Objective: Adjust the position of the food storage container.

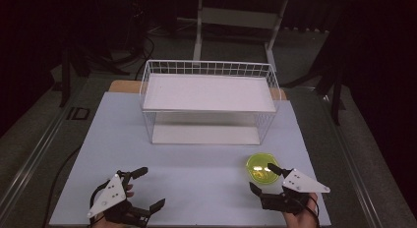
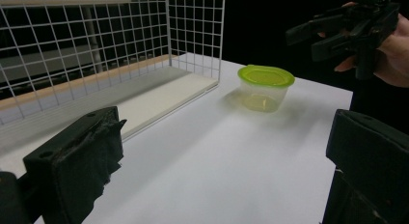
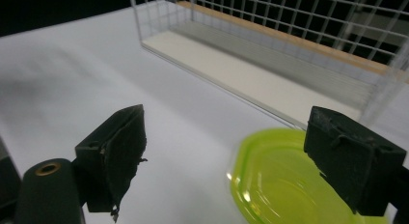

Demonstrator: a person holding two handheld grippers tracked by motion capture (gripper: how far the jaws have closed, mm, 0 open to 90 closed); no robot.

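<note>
A small clear container with a lime-green lid [image 1: 259, 169] stands on the white table at the front right; it also appears in the left gripper view [image 2: 265, 85]. My right gripper [image 1: 264, 179] hovers at its near side, open, with one jaw over the lid and nothing pressed between the pads. In the right gripper view the green lid [image 3: 284, 183] lies just below and ahead of the gripper [image 3: 234, 156], toward its right jaw. My left gripper [image 1: 149, 188] is at the front left, open and holding nothing, pointing across the table [image 2: 222, 175].
A white two-level wire rack [image 1: 209, 98] stands at the middle back of the white table top [image 1: 196, 164], its front side open [image 2: 111, 40] [image 3: 289, 55]. The right hand and its gripper [image 2: 347, 28] appear beyond the container. Dark floor and stand legs surround the table.
</note>
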